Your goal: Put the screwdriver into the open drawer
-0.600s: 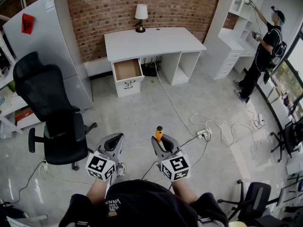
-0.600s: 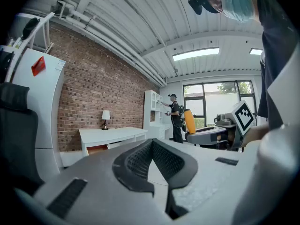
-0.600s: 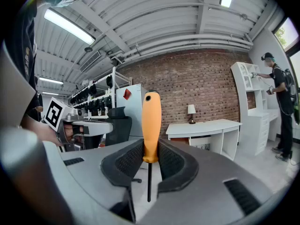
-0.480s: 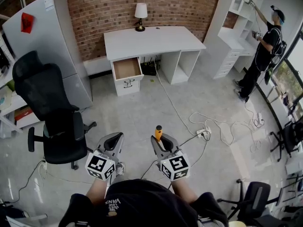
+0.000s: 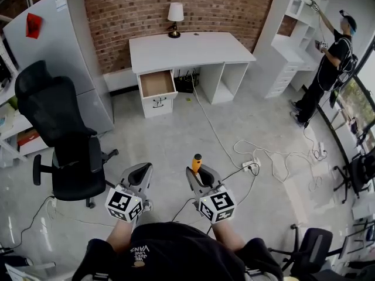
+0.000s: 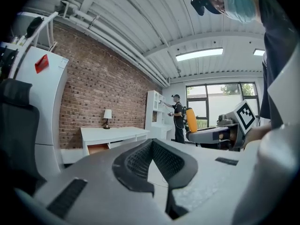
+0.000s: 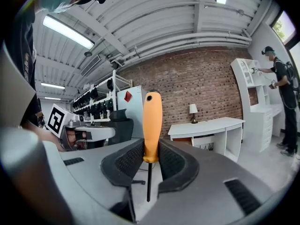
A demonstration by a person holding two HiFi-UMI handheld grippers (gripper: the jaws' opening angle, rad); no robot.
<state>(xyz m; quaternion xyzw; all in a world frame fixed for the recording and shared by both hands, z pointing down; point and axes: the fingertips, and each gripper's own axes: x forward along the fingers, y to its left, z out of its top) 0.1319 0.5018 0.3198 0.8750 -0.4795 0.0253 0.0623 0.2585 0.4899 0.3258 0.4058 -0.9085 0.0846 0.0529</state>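
Note:
The screwdriver has an orange handle and a dark shaft. My right gripper is shut on the lower part of the handle, which stands upright while the shaft hangs down between the jaws. My left gripper is level beside it on the left, shut with nothing in it. Both are held over the floor, far from the white desk. The desk's open drawer shows a brown inside; it also shows small in the left gripper view as the drawer.
A black office chair stands to the left and a tall white cabinet behind it. White cables and a power strip lie on the floor to the right. A person works at the white shelves. A lamp is on the desk.

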